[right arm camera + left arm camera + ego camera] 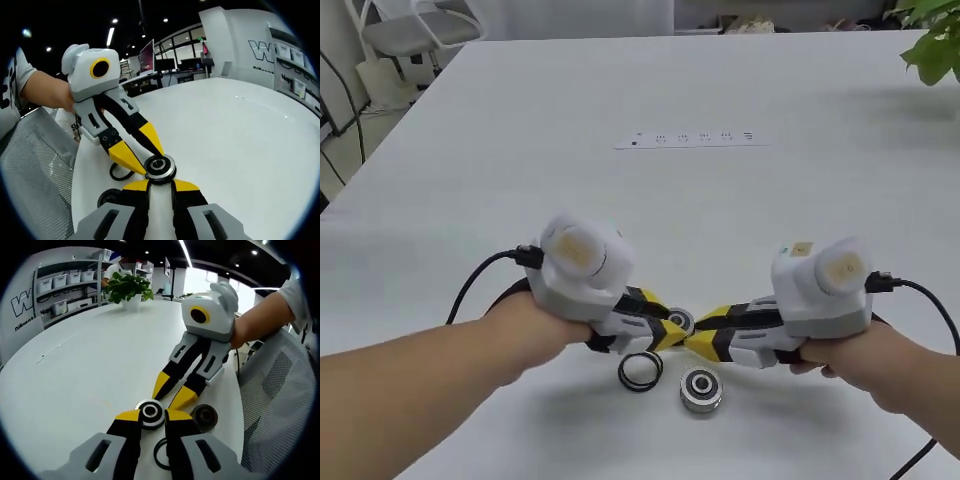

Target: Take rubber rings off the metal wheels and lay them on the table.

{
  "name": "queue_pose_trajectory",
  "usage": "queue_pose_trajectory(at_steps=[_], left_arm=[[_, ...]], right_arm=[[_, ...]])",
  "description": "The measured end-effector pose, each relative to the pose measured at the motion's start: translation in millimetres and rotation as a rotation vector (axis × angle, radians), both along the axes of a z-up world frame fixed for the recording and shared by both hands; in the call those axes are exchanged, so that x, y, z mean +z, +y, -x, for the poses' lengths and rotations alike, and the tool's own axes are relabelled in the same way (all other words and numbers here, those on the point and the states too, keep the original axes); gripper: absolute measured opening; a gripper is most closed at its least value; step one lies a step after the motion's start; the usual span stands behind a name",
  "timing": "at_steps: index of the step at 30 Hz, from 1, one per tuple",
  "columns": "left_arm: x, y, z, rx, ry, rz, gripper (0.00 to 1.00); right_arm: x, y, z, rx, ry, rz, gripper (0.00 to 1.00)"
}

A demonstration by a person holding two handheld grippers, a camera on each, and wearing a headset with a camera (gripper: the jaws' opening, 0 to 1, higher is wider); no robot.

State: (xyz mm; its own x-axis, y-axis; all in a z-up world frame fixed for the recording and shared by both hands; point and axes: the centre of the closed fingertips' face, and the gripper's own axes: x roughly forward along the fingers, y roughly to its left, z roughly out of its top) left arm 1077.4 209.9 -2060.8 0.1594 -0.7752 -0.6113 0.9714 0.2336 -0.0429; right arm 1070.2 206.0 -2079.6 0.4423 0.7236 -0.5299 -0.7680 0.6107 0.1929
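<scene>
Nearest to me, a metal wheel (701,389) lies flat on the white tabletop (520,150), with a loose black rubber ring (640,371) just beside it. Behind them, my left tongs (151,418) are clenched on a second wheel (150,410). It is silvery, with a dark hub and a black band on the rim. My right tongs (161,187) meet it, but I cannot tell if they grip.

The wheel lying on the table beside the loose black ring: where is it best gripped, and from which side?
Probably across its outer rim, from above: the wheel lies flat with its hub up, so opposite sides are free. Keep the jaws off the ring close beside it.
</scene>
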Motion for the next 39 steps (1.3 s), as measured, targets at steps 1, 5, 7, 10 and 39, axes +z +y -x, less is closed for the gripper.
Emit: queue_pose_trajectory(at_steps=[1,5,7,10,39], left_arm=[[-0.7,-0.9,0.7,-0.006,-0.012,-0.002,0.13],[-2.3,-2.1,1.0,-0.02,-0.058,-0.024,0.13],[-2.1,-1.8,-0.1,-0.018,-0.062,-0.025,0.13],[-1.9,-1.1,-1.1,-0.008,-0.051,-0.012,0.13],[-1.5,-0.8,-6.3,0.026,-0.073,0.003,0.07]], right_arm=[[0.0,0.1,0.1,0.0,-0.003,0.0,0.14],[0.1,0.2,-0.1,-0.002,-0.008,-0.001,0.13],[-0.3,-0.2,0.0,-0.003,-0.01,0.004,0.13],[-0.4,-0.2,0.1,-0.005,-0.01,0.004,0.13],[-2.1,-7.5,-2.9,-0.126,0.094,-0.084,0.0]])
